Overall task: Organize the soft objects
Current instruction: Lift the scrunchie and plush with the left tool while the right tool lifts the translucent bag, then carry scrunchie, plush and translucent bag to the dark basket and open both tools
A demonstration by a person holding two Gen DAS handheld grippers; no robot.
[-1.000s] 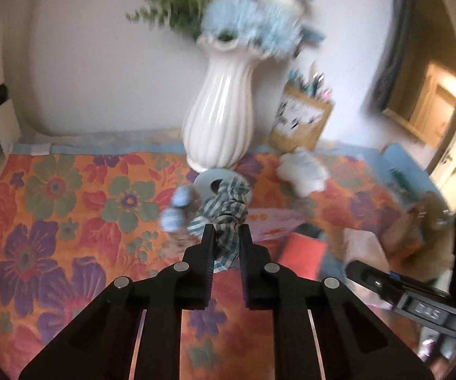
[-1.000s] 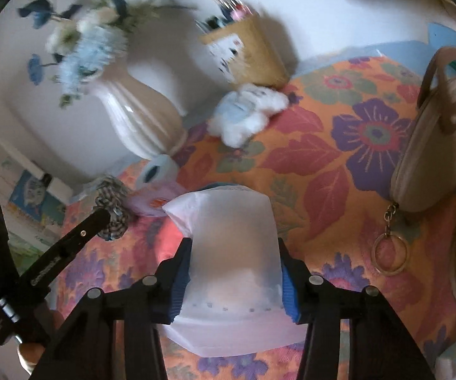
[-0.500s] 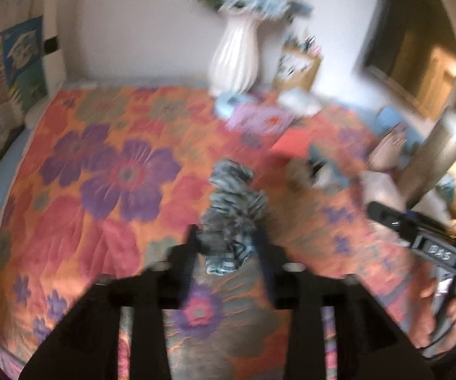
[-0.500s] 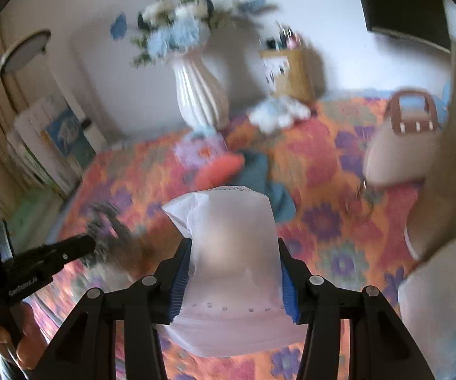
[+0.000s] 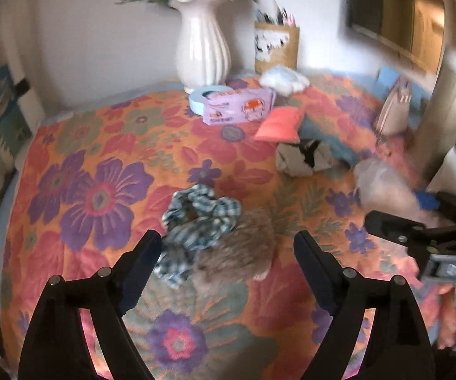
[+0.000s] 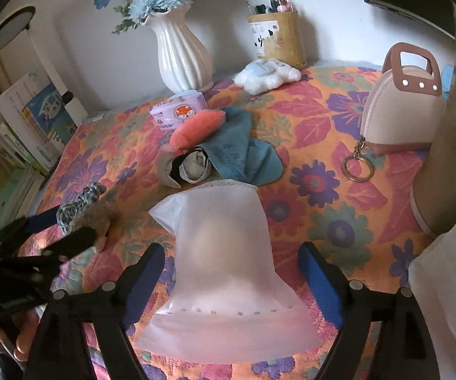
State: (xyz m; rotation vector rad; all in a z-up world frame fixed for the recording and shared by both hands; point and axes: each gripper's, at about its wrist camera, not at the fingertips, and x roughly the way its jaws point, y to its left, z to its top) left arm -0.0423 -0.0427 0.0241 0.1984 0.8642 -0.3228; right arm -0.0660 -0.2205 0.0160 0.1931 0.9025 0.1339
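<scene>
Both of your grippers have let go since a second ago. Back then your left gripper (image 5: 224, 247) was pinching the checked scrunchie (image 5: 199, 218) up near the white vase (image 5: 202, 38), and your right gripper (image 6: 231, 259) was clamped on the frosted plastic pouch (image 6: 228, 272). Now both sets of jaws have just been opening and stand spread wide, pads clear of everything.

Where stuff is: the scrunchie lies on the flowered tablecloth (image 5: 94, 171), just ahead of your left jaws and a bit toward the left finger, touching a brown furry thing (image 5: 243, 250) that sits between the tips. The pouch still sits between your right jaws, but there's daylight on both sides, so it's resting on the cloth, not gripped. Its long axis runs straight away from the gripper, in line with the fingers.

Farther back there's an untidy heap: a coral pouch (image 6: 197, 128), a teal cloth (image 6: 243, 155) and a grey-and-white fabric piece (image 6: 193, 166). My guess is that's next. It lies dead ahead of your right gripper, just past the far end of the plastic pouch, and off to the right of your left one. So the right hand looks nearer, but you'd have to clear the pouch first. The white plush (image 6: 267, 74) by the pen holder (image 6: 277, 34) is well apart from both.
</scene>
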